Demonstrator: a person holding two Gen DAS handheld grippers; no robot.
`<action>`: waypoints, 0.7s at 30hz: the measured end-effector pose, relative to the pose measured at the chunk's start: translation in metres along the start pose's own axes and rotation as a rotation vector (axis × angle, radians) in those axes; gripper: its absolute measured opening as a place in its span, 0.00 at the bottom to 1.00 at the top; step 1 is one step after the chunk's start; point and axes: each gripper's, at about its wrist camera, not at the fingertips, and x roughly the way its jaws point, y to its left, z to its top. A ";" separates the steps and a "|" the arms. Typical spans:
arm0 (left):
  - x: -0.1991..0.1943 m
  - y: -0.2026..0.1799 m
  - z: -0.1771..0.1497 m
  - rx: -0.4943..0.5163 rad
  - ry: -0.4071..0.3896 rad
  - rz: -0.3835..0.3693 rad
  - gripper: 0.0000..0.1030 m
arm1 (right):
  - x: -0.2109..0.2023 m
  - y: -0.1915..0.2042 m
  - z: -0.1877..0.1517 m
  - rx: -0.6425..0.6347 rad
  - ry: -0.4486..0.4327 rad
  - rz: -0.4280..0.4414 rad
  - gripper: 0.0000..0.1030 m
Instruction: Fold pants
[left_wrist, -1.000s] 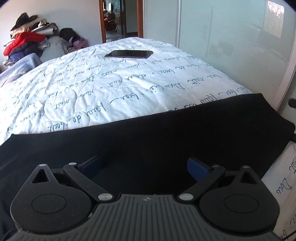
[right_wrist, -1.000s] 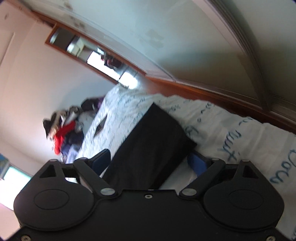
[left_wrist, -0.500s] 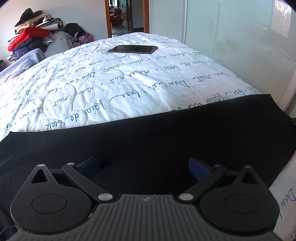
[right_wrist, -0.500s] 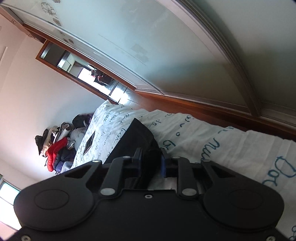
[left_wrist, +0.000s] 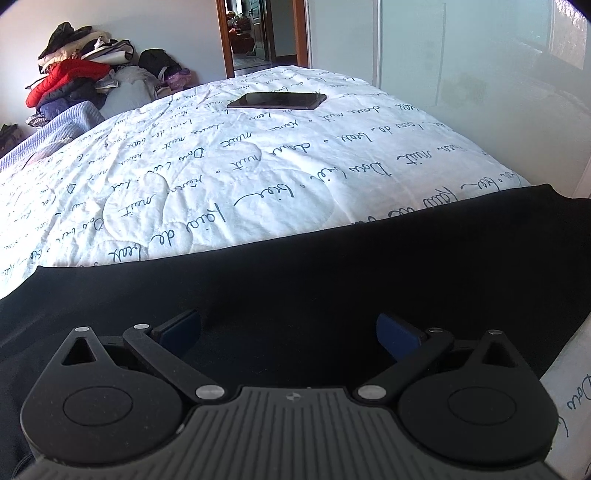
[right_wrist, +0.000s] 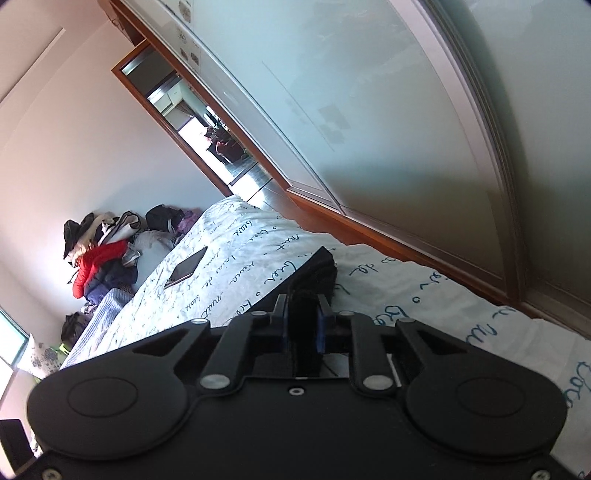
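The black pants (left_wrist: 332, 273) lie stretched across the near edge of the bed in the left wrist view. My left gripper (left_wrist: 288, 332) is open and hovers low over the black fabric, holding nothing. In the right wrist view, my right gripper (right_wrist: 303, 325) is shut on the end of the pants (right_wrist: 314, 273), with black fabric bunched between its blue pads. The view is strongly tilted.
The bed has a white quilt with blue script (left_wrist: 221, 177). A dark phone (left_wrist: 277, 100) lies on it further back. A pile of clothes (left_wrist: 81, 85) sits at the far left. A frosted sliding wardrobe door (left_wrist: 480, 74) runs along the right; a doorway (left_wrist: 258, 33) is behind.
My right gripper has closed on the end of the pants and rolled, bringing more of the bed into view. My left gripper stays open over the fabric, shifted only slightly.
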 end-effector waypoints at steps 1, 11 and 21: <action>-0.001 0.000 0.000 0.002 -0.001 0.003 1.00 | 0.000 0.002 -0.001 -0.007 -0.002 -0.004 0.16; 0.004 0.036 0.015 -0.230 0.092 -0.251 0.98 | 0.002 0.032 -0.009 -0.185 0.001 -0.026 0.15; 0.017 0.045 0.039 -0.484 0.201 -0.624 0.99 | 0.022 0.075 -0.032 -0.396 0.069 0.042 0.15</action>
